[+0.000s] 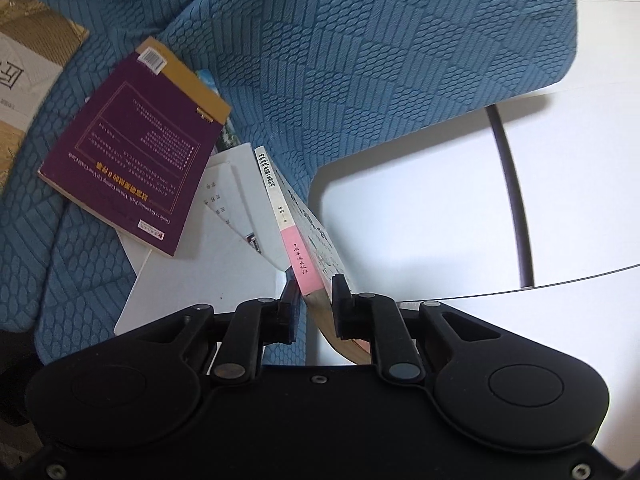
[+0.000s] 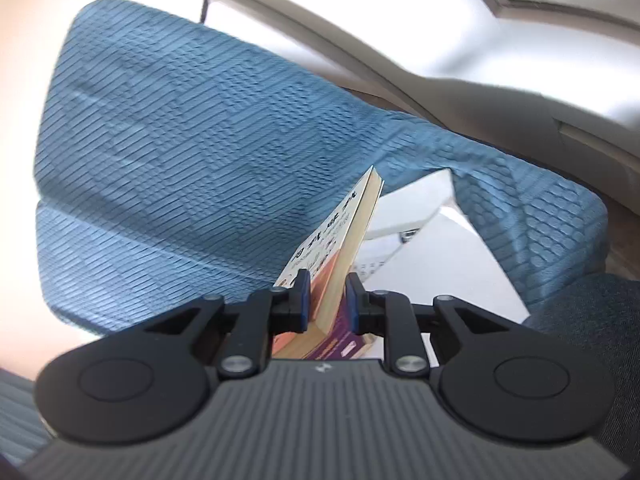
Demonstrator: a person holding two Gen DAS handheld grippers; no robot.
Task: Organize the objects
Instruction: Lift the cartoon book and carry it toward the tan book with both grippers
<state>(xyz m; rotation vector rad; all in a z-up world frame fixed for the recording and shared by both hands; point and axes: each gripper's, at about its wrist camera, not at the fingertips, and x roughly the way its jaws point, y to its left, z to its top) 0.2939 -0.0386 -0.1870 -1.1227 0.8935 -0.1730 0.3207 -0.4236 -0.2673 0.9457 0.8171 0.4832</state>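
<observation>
Right now my left gripper (image 1: 316, 300) has its jaws clamped on a book (image 1: 290, 216) with a pink and white spine, held on edge over the blue sofa (image 1: 360, 60). My right gripper (image 2: 327, 298) has its jaws clamped on the same book's pages. A purple book (image 1: 124, 160) lies flat on white papers (image 1: 208, 264) nearby.

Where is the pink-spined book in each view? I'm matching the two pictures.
Left wrist: pink-spined book at lower centre, on edge, gripped between the tongs.
Right wrist: the book at centre, rising from between the tongs.
Shared landmark: blue cushion behind it.
</observation>
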